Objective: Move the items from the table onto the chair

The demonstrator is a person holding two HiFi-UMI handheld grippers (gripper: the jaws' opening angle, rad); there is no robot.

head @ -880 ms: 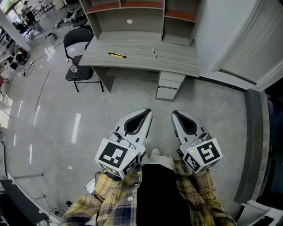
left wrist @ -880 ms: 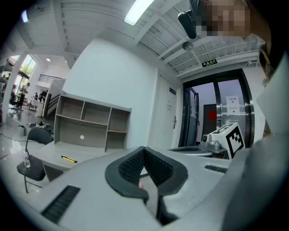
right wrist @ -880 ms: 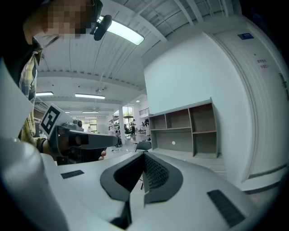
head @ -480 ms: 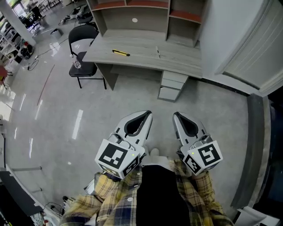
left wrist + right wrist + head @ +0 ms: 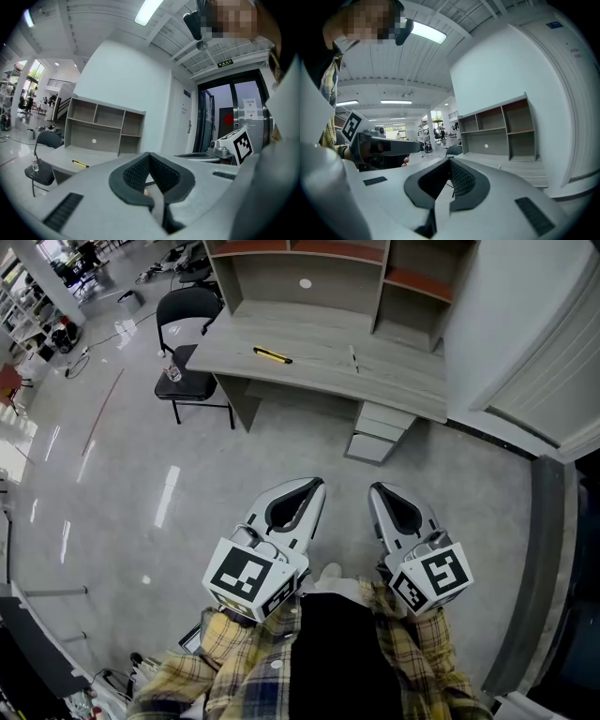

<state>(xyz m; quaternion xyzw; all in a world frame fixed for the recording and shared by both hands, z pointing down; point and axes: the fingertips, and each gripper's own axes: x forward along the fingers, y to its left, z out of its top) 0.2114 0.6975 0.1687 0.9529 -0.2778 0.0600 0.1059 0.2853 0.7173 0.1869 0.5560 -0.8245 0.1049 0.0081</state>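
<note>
Up at 12 o'clock in head view, well apart from the person, stands a grey desk (image 5: 403,385) w/ a shelf hutch (image 5: 281,263) along its back edge. Two small things lie on the desktop. One is a yellow tool (image 5: 273,355) toward the 10 o'clock side, lying flat & slanted. The other is a thin pale item (image 5: 353,358) nearer the middle, too small to ID. They lie well apart from each other. A white round disc (image 5: 305,283) shows on the hutch's back panel. Under the desk's 3 o'clock half sits a drawer unit (image 5: 379,430).

Black chair (image 5: 187,307) stands just beside the desk's 9 o'clock end, on the glossy grey floor (image 5: 122,484). A small clear bottle (image 5: 173,373) stands upright at the seat's near edge. Neither desk item is on the chair; both lie on the desktop.

Down at 6 o'clock, both grippers are held side by side close to the person's body, w/ plaid sleeves (image 5: 234,662) behind them. Both point toward 12 o'clock, approx. level. Left gripper (image 5: 315,486), on the 7 o'clock side, has its jaws clenched, tips meeting, w/ nothing between the pads. Right gripper (image 5: 376,489), on the 5 o'clock side, has its jaws likewise pressed together & empty. The two grippers are near each other but not touching, & well apart from desk and chair.
</note>
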